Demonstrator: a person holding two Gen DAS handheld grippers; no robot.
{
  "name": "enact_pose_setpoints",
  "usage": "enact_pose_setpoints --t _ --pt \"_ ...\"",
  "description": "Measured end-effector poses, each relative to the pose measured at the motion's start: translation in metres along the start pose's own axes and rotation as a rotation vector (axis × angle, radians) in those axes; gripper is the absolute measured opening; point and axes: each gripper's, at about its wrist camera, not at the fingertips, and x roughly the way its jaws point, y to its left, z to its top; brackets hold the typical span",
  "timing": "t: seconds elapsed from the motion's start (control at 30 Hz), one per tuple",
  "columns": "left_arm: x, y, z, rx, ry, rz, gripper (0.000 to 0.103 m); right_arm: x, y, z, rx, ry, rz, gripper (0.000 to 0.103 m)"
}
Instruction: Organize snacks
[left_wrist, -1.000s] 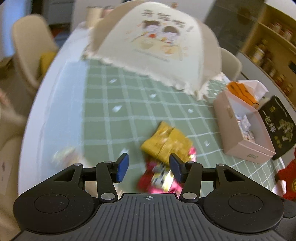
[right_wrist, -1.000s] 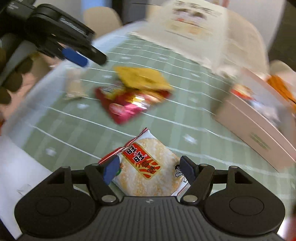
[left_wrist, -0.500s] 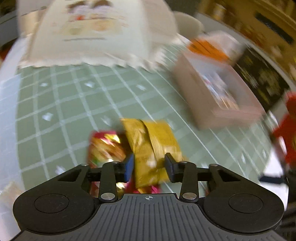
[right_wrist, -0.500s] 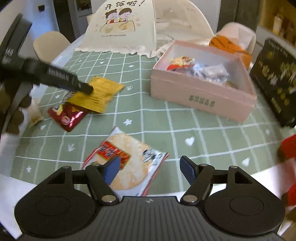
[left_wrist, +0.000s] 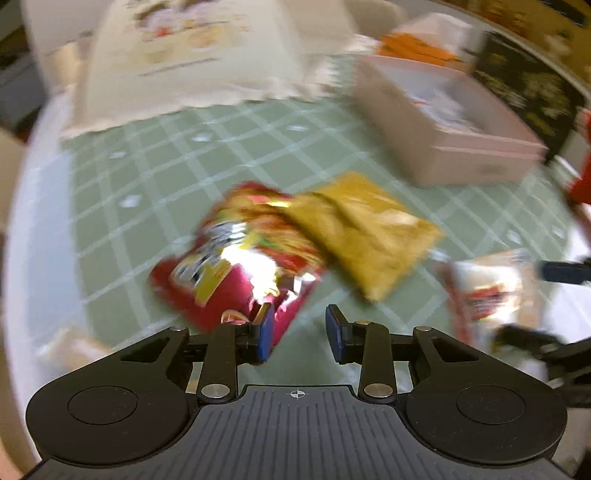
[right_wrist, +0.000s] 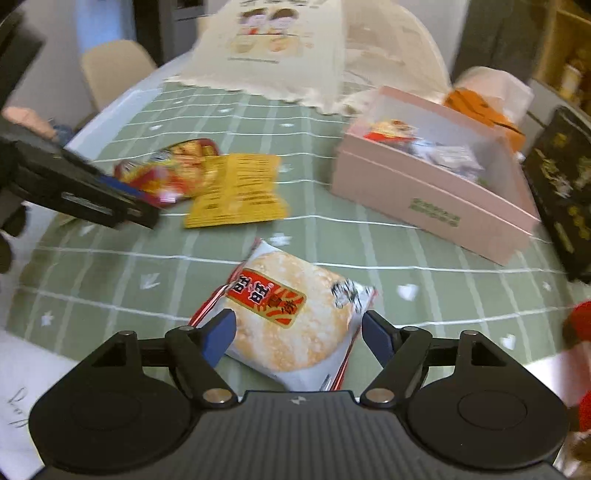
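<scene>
- Green checked cloth covers the counter, with a pink box of snacks towards the right and a printed mesh food cover at the back.
- Compared with a second ago, the left tool has come lower over the red snack packet and its jaws have just been closing; the packet's near corner sits by the left pad, but nothing looks pinched yet, so I count it open.
- Beside it, the yellow packet overlaps the red one's far edge.
- Over the rice cracker packet, the right tool hovers with jaws wide, astride the packet without pressing it.
- To me, both packets seem about to be picked up for the box.
- Motion blur smears the left wrist view; the red packet's print is unreadable, and the box's contents are hard to tell apart.
</scene>
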Motion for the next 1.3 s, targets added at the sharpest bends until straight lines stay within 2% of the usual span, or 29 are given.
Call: enact_pose_setpoints --t 0.07,0.17,0.3,0.4,0.43,0.5,0.57,0.63,0.7,0.77,0.87,0.97,1.03,1.1,1.2,1.3 --pt "-0.002 0.011 0.006 -0.088 -0.010 0.001 0.036 0.000 -0.013 -0.001 0.045 0.002 -0.032 0.075" --pt "-0.006 0.016 0.019 -0.184 -0.044 -0.074 0.036 -0.001 -0.031 -0.003 0.120 0.010 -0.040 0.075" --pt "0.010 -0.002 0.049 -0.188 -0.067 -0.120 0.037 -0.005 -0.035 -0.007 0.150 0.016 -0.052 0.075" --pt "0.036 -0.017 0.069 -0.170 -0.058 -0.116 0.037 -0.011 -0.030 -0.009 0.124 0.016 -0.064 0.075" --pt "0.044 -0.023 0.072 -0.149 -0.052 -0.117 0.041 -0.014 -0.028 -0.010 0.117 0.015 -0.067 0.075" --pt "0.045 -0.037 0.074 -0.057 -0.072 -0.109 0.041 -0.018 -0.026 -0.012 0.109 0.011 -0.069 0.075" --pt "0.044 -0.051 0.069 0.039 -0.063 -0.164 0.041 -0.021 -0.028 -0.014 0.118 0.007 -0.071 0.075" --pt "0.037 -0.064 0.056 0.143 -0.055 -0.222 0.041 -0.020 -0.031 -0.016 0.136 0.012 -0.072 0.075" --pt "0.027 -0.073 0.040 0.240 -0.062 -0.235 0.041 -0.016 -0.034 -0.018 0.153 0.024 -0.067 0.075" --pt "0.016 -0.073 0.025 0.286 -0.060 -0.245 0.042 -0.014 -0.033 -0.019 0.162 0.027 -0.066 0.075" --pt "0.003 -0.060 0.009 0.247 -0.056 -0.211 0.042 -0.015 -0.030 -0.017 0.163 0.012 -0.042 0.075" --pt "-0.008 -0.038 0.006 0.127 -0.055 -0.158 0.039 -0.015 -0.021 -0.013 0.142 -0.005 -0.018 0.075" --pt "-0.016 -0.021 0.004 0.009 -0.053 -0.183 0.039 -0.012 -0.013 -0.010 0.120 -0.005 -0.002 0.075" --pt "-0.024 -0.014 0.004 -0.041 -0.054 -0.205 0.039 -0.009 -0.004 -0.006 0.079 -0.011 0.011 0.075" --pt "-0.030 -0.033 0.005 -0.005 -0.053 -0.227 0.039 -0.009 0.006 -0.003 0.040 -0.030 0.011 0.075" --pt "-0.024 -0.058 0.004 0.057 -0.039 -0.234 0.041 -0.013 0.000 -0.003 0.054 -0.037 0.007 0.075"
